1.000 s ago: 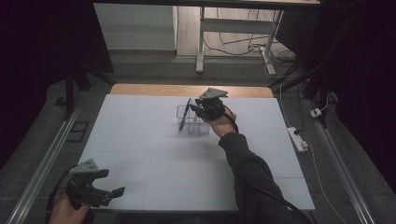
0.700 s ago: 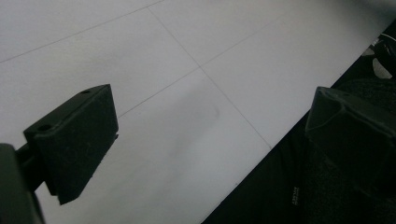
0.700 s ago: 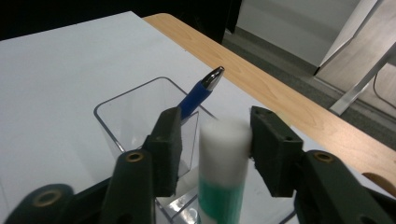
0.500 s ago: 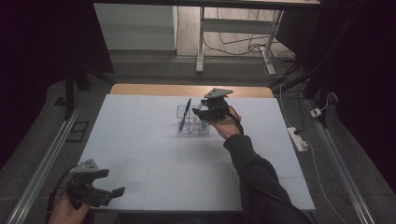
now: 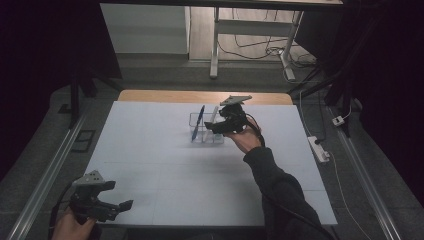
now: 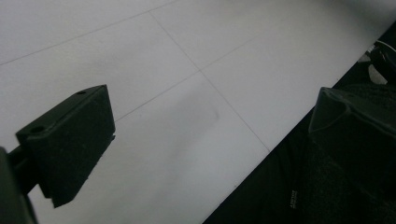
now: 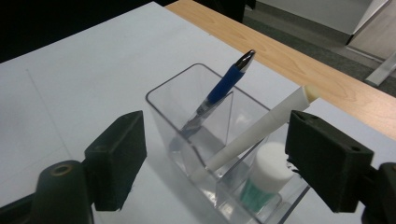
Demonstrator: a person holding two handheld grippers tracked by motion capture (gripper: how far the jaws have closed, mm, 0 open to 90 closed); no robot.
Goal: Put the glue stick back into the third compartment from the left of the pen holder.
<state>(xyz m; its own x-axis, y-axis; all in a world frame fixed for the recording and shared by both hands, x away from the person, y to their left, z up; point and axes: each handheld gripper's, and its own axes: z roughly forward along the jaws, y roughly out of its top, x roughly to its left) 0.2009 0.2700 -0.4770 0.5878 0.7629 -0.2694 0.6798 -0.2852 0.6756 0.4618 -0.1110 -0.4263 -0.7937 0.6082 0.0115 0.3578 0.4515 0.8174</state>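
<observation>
A clear plastic organizer stands at the far middle of the white table top. A blue pen leans in its left compartment, and a white pen leans in the one beside it. A white-capped green tube stands in the near compartment. My right gripper hovers just right of the organizer. Its jaws have just been opening and stand wide on either side of the white pen without touching it. My left gripper rests open and empty over the near left corner.
A wooden strip runs along the table's far edge. A white power strip lies off the right side, and metal rails flank the table. A dark sleeve crosses the right half of the sheet.
The right gripper has let go of the white pen, which now leans in the organizer, and has drawn back slightly to the right. The left gripper has stayed put.
</observation>
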